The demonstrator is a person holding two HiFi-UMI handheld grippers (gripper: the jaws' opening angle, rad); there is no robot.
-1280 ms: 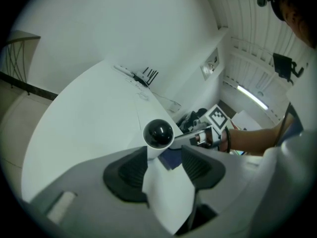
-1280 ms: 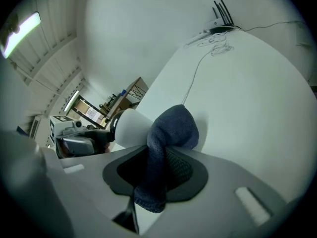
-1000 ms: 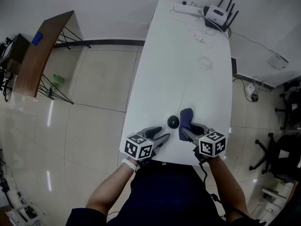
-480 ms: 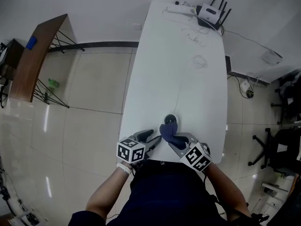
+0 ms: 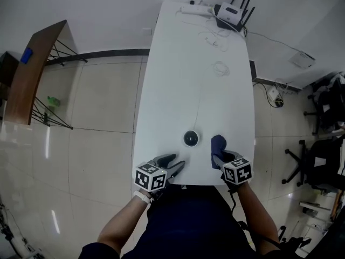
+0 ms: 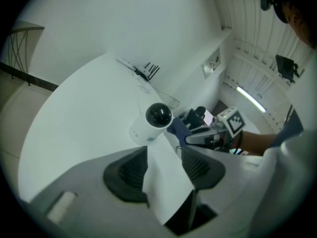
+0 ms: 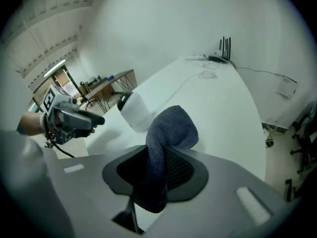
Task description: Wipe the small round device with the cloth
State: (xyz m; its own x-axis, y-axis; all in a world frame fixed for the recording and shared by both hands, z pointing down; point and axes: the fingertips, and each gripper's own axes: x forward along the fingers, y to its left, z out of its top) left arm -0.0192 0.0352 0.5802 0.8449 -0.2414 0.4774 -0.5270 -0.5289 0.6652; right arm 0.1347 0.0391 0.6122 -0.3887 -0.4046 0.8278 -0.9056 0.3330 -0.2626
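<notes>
At the near end of a long white desk [image 5: 197, 80], head view: a person holds two grippers side by side over the desk top.
Jaws of the left gripper [image 5: 176, 162]: spread wide, with nothing between them but bare desk.
Place of the small round device [image 5: 190, 138]: standing on the desk just ahead of the left jaws' tips, and ahead and to the left of the right jaws, clear of both.
Jaws of the right gripper [image 5: 219, 156]: clamped on a dark blue cloth [image 5: 217, 143], whose bunched end sticks out past their tips.
Cloth and device: apart, with bare desk between them.
Far end of the desk: a router [image 5: 229, 9] with raised antennas and a white power strip [image 5: 195, 8] lie well ahead of both pairs of jaws; a thin cable [image 5: 197, 109] runs down the desk towards the device.
Left gripper view: both dark pads stand apart and white desk shows in the gap; the device, a white body with a black domed top, sits just beyond the tips, nearly in line with that gap.
Across from the left jaws: the right gripper appears to the right of the device, with the blue cloth at its tip.
Right gripper view: the cloth fills the gap between the pads and is pinched there, its folded top curling over beyond the tips, its tail hanging back below them.
Device from this side: ahead and to the left of the right jaws, just past the cloth's fold.
Beyond the device: the left gripper, at the left edge, its jaws pointing towards the device.
</notes>
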